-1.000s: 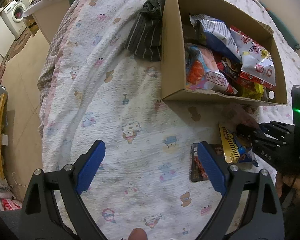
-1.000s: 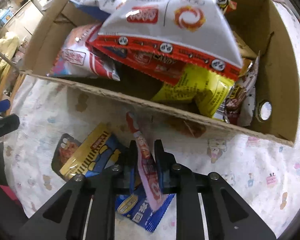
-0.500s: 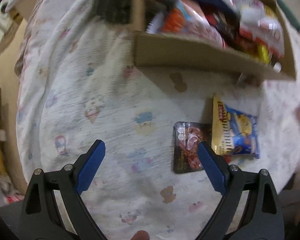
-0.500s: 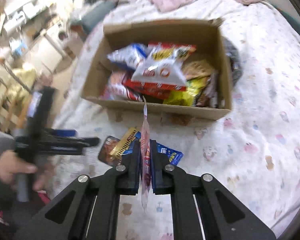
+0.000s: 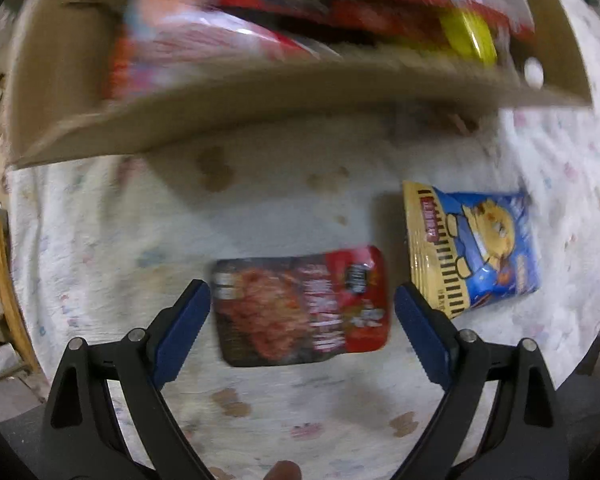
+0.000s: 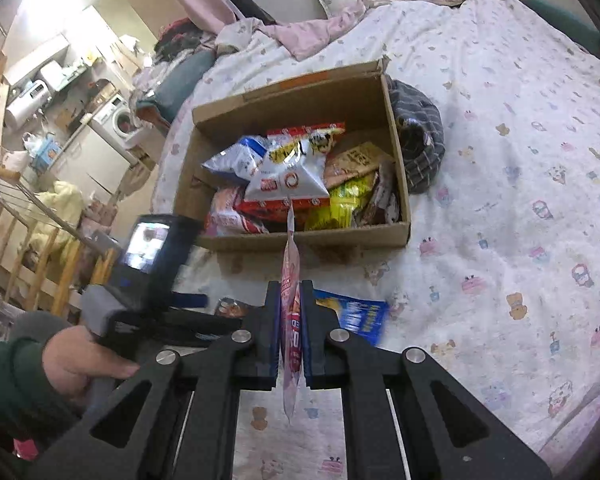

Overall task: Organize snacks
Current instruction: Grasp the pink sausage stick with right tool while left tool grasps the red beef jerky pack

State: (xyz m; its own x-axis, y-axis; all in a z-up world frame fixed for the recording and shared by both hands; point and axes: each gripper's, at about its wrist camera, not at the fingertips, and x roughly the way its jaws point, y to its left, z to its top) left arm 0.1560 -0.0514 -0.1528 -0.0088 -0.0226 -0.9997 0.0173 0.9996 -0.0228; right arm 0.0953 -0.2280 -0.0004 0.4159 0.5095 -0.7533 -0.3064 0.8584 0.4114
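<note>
My left claw (image 5: pixel 302 320) points straight down over the bed (image 5: pixel 100 240), jaws spread wide, and the red pouch (image 5: pixel 302 306) lies flat right between the tips, long axis running jaw to jaw, so I'd guess dropping and squeezing does it. Right claw (image 6: pixel 290 332) is higher, angled down toward the box (image 6: pixel 300 236), pinched tight on a thin pink packet (image 6: pixel 290 280). The blue bag (image 5: pixel 472 250) sits just right of the pouch.
</note>
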